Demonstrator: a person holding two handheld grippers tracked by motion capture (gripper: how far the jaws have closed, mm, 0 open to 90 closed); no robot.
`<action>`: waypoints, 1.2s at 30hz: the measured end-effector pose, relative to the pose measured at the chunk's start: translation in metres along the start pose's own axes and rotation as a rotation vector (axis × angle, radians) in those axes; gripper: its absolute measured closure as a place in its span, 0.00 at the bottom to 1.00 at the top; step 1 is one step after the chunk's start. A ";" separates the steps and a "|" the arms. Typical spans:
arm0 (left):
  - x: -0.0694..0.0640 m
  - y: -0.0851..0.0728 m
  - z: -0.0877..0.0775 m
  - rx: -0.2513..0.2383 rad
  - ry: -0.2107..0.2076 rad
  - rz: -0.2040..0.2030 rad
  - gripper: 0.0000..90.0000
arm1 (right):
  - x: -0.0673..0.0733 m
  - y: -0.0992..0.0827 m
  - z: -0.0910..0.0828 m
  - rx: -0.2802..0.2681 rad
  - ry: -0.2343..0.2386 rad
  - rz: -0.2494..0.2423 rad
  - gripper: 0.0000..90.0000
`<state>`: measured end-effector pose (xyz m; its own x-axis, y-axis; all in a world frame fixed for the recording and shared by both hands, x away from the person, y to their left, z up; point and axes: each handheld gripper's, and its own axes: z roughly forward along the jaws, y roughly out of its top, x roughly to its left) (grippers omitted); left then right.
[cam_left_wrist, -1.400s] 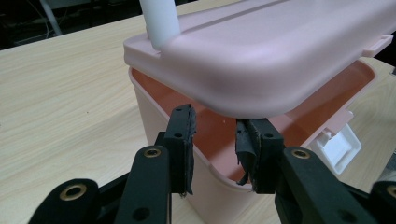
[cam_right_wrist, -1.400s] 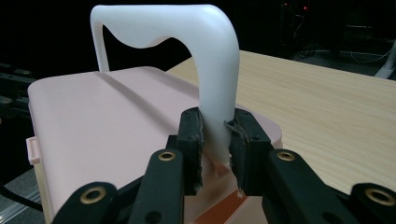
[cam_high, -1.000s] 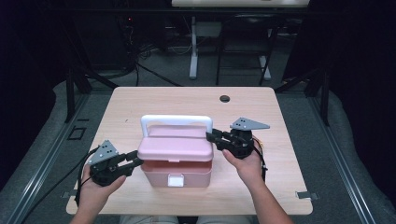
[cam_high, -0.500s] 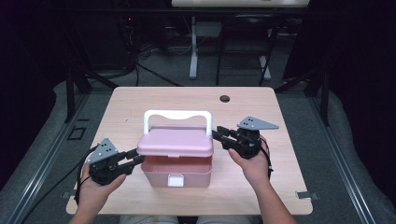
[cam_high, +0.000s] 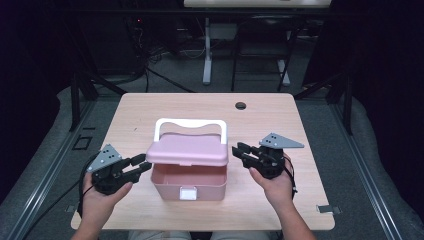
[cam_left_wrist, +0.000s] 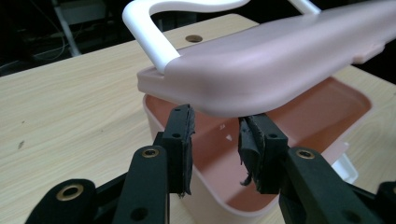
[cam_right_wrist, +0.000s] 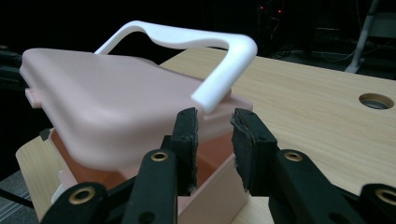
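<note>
Lifted since before, the pink plastic box's (cam_high: 189, 181) lid (cam_high: 187, 150) hangs half-raised; left gripper (cam_high: 141, 167), jaws just widening, touches its edge; right gripper (cam_high: 241, 151) open, empty

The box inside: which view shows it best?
The left gripper view: under the raised lid, much of the box floor and far wall is visible. The high view shows a front strip of the inside; the right gripper view shows a shaded corner.

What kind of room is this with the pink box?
Probably a recording lab or workshop. A pink box sits alone on a plain wooden table, cables trail over the dark floor behind, and metal stands rise there.
</note>
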<state>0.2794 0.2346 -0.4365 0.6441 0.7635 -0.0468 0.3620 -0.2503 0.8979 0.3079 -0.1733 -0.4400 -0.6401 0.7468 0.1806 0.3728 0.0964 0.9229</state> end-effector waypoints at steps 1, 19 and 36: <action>0.000 0.001 0.000 -0.003 0.000 -0.004 0.71 | 0.001 -0.001 0.000 0.000 0.000 0.001 0.78; -0.001 0.012 0.004 -0.011 -0.002 0.030 0.74 | 0.005 -0.025 0.004 0.044 0.000 0.014 0.79; -0.004 0.019 0.006 -0.032 -0.019 0.029 0.74 | 0.010 -0.044 0.023 0.116 0.003 -0.007 0.78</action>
<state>0.2878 0.2234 -0.4219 0.6668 0.7447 -0.0283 0.3211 -0.2529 0.9127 0.3001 -0.1552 -0.4869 -0.6447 0.7441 0.1751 0.4430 0.1770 0.8789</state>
